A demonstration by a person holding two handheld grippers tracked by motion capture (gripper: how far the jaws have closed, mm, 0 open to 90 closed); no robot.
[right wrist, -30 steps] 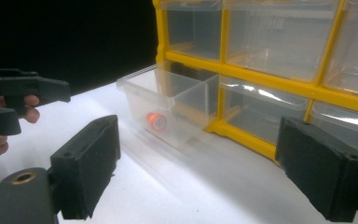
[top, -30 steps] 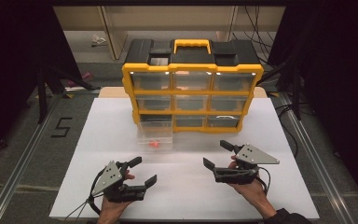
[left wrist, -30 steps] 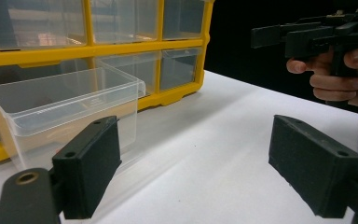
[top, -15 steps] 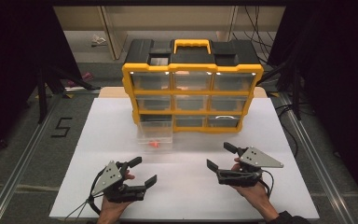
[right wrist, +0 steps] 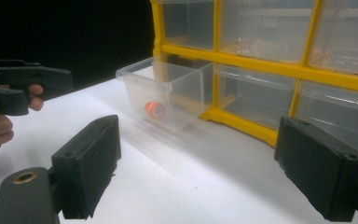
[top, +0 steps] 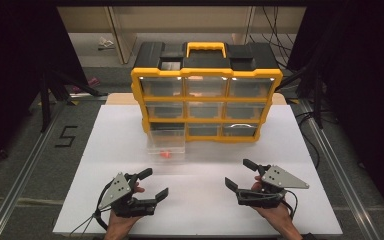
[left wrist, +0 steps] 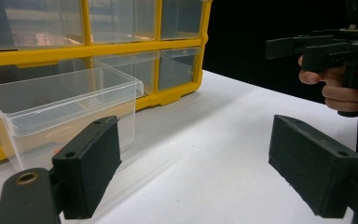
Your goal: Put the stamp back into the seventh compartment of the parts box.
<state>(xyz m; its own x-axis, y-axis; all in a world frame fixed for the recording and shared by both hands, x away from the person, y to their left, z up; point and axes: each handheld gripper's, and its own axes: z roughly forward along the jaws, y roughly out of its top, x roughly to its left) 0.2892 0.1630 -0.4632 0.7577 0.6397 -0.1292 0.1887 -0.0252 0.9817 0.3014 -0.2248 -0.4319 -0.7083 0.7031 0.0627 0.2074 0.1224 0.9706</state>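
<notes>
Right tongs (top: 241, 176) drifted slightly toward 3 o'clock, left tongs (top: 154, 183) unmoved; likely just idling over the near table (top: 205, 210). Both spread wide, gripping nothing. Further off at 12 o'clock, pulled-out clear drawer (top: 166, 142) holding small orange piece (top: 165, 154), below yellow organizer (top: 206, 102)

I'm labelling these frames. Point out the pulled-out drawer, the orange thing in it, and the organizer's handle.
drawer (top: 166, 145): high view, its clear front wall.
orange thing (right wrist: 154, 109): right gripper view, its round end, seen through the drawer wall.
handle (top: 206, 46): high view, middle of its yellow top bar.
</notes>
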